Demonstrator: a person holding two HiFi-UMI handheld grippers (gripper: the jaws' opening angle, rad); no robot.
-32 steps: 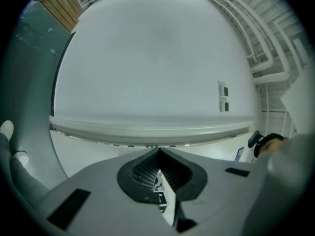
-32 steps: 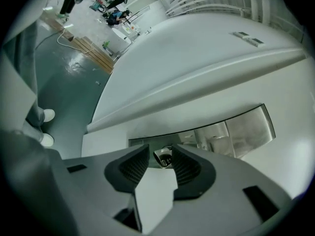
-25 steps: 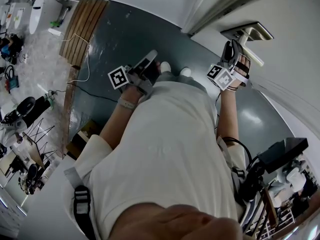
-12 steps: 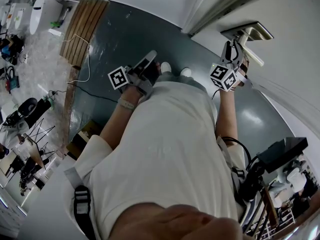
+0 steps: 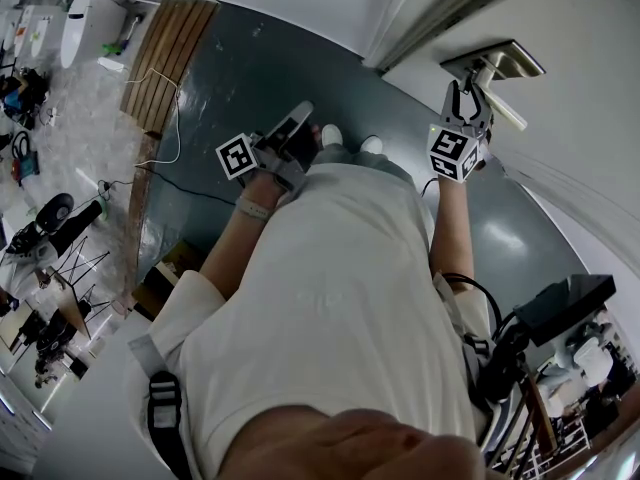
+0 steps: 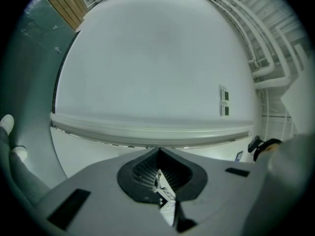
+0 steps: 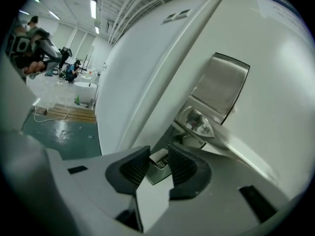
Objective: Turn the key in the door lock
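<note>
A silver key (image 7: pixel 158 158) sticks out of the lock below the lever handle (image 7: pixel 231 139) on the brushed metal plate (image 7: pixel 221 85) of the white door (image 5: pixel 560 28). My right gripper (image 7: pixel 158 154) is shut on the key's flat head, one ribbed pad on each side. In the head view the right gripper (image 5: pixel 467 92) points up at the plate (image 5: pixel 495 61) beside the lever (image 5: pixel 507 113); the key is hidden there. My left gripper (image 5: pixel 300 116) hangs in front of the person's body, away from the door. Its jaws are shut with nothing between them, and the left gripper (image 6: pixel 158 152) faces a bare white wall.
Below lies a dark green floor (image 5: pixel 260 68), with wooden boards (image 5: pixel 165 53) and a thin cable (image 5: pixel 175 118) at the left. The person's white shoes (image 5: pixel 331 134) stand close to the door. Black equipment (image 5: pixel 565 303) sits at the lower right.
The right gripper has rolled about its own axis on the key: its marker cube now shows a different face and sits more upright. The left gripper has stayed where it was.
</note>
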